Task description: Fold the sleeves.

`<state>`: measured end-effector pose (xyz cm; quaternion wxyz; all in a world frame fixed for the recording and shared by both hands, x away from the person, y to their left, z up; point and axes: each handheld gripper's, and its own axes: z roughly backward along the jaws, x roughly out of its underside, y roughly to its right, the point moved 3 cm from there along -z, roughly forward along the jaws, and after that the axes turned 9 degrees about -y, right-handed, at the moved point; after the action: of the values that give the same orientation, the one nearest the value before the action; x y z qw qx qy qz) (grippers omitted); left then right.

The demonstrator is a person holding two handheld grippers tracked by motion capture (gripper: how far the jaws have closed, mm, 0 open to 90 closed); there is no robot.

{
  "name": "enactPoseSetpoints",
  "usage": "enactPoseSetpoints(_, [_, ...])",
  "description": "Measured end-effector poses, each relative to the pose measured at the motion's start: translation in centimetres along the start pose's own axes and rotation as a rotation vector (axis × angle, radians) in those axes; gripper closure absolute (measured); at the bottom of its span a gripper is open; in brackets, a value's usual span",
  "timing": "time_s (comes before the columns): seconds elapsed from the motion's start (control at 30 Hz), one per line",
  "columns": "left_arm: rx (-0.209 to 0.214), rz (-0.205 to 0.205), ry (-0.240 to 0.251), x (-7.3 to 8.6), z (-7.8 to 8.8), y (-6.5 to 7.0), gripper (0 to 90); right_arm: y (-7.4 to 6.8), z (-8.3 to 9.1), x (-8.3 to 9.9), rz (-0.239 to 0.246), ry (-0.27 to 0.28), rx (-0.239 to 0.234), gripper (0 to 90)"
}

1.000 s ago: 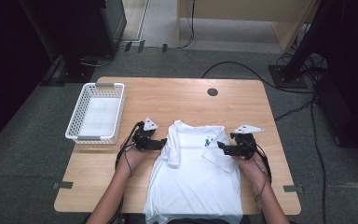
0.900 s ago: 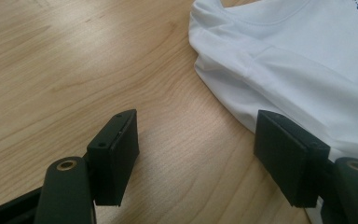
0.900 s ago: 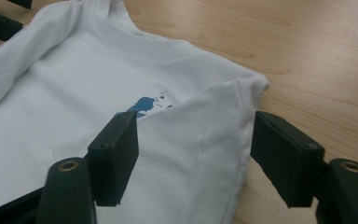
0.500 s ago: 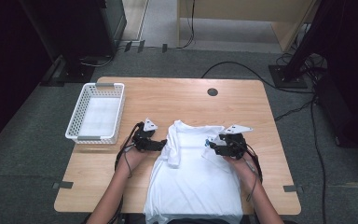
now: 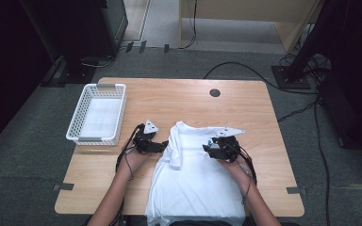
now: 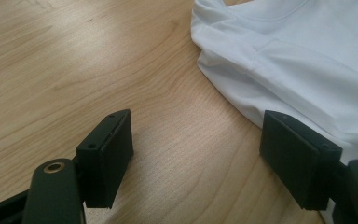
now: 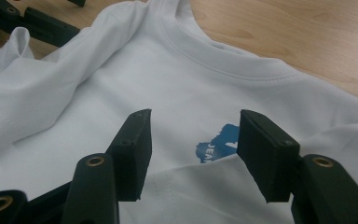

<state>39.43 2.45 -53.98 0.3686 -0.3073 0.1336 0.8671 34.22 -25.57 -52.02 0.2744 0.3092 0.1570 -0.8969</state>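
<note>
Shirt lies flat at the table's near edge, both sleeves folded in, body unfolded. Left gripper wide, empty, beside the left fold. Right gripper over the chest, jaws just been closing, nothing pinched. Basket empty.

White basket blocks far-left table corner; bare wood beyond shirt and along right edge passable.
</note>
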Motion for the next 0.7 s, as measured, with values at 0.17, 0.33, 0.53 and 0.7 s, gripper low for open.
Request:
enactPoseSetpoints(0.17, [-0.003, 0.005, 0.000, 0.0, 0.0, 0.0, 25.0, -0.9, -0.4, -0.3, 0.013, -0.001, -0.015, 46.5])
enactPoseSetpoints(0.33, [-0.007, 0.006, -0.005, 0.0, 0.0, 0.0, 22.4, -1.7, -0.9, -0.5, 0.022, -0.004, -0.028, 46.6])
enactPoseSetpoints(0.53, [-0.007, 0.006, -0.005, 0.0, 0.0, 0.0, 22.3, -2.6, -1.4, -0.7, 0.046, 0.000, -0.036, 46.6])
enactPoseSetpoints(0.7, [-0.007, 0.006, -0.005, 0.0, 0.0, 0.0, 22.3, -3.2, -1.6, -0.9, 0.064, -0.001, -0.044, 46.6])
